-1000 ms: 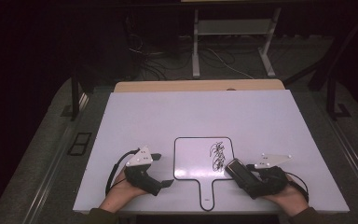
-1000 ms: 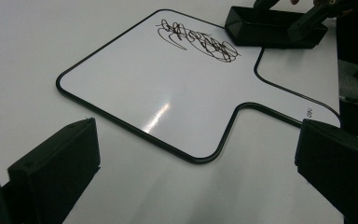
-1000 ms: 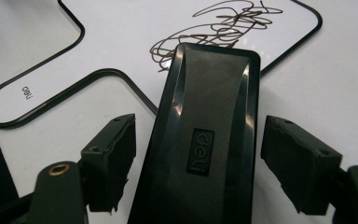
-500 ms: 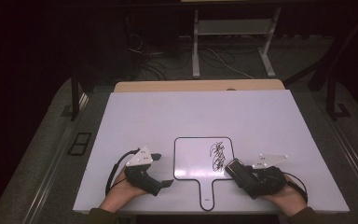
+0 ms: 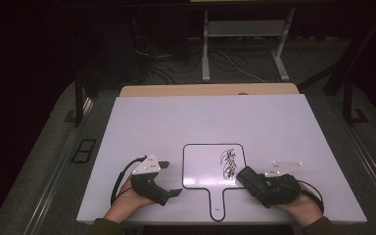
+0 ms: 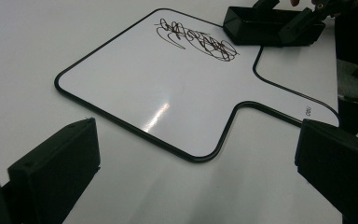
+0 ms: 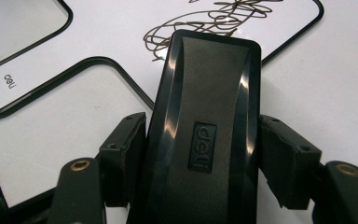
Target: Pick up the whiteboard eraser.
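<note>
From the high view, a small white paddle-shaped whiteboard with a thin black rim [image 5: 210, 171] lies flat near the front edge of the white worktop [image 5: 205, 117], its handle pointing back toward the person, and a black scribble [image 5: 229, 163] sits on its right half. The right tongs [image 5: 248, 178] have just been closing on a black rectangular plastic eraser [image 5: 247, 177] and now grip it at the board's right edge, just beside the scribble; the left tongs [image 5: 169, 178] rest off the board's left side. In the left gripper view, the left tongs [image 6: 196, 168] stand wide and hold nothing, the board's handle corner between them. In the right gripper view, the right tongs [image 7: 203, 158] press both pads against the eraser's long sides; its long axis runs straight ahead, nose already over the scribble's near edge. I judge the right hand is clearly the nearer, needing only a short forward sweep.
</note>
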A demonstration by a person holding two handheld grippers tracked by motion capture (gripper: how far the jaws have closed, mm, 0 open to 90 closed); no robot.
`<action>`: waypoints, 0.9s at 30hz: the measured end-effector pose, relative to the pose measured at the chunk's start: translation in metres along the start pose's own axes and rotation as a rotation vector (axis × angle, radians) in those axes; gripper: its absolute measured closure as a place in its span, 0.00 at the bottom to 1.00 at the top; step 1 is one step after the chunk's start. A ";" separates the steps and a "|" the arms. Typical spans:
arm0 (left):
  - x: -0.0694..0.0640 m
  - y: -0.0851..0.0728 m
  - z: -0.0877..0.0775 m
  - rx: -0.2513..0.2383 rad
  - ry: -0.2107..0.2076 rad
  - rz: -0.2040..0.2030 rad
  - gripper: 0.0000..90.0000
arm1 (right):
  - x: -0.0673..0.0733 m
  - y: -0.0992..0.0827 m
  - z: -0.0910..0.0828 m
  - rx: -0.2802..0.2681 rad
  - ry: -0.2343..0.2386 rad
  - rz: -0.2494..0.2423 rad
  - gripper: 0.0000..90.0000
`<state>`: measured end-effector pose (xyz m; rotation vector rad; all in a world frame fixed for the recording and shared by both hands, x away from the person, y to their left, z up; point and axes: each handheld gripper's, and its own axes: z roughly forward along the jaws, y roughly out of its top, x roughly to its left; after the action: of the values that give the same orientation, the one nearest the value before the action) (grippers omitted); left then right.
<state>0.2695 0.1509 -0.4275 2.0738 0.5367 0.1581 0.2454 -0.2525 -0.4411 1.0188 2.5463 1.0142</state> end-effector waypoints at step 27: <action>-0.001 0.000 -0.001 -0.004 0.001 -0.003 0.00 | 0.000 0.001 0.000 0.013 -0.017 -0.025 0.42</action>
<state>0.2687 0.1510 -0.4270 2.0692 0.5396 0.1580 0.2463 -0.2522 -0.4406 0.9922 2.5483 0.9793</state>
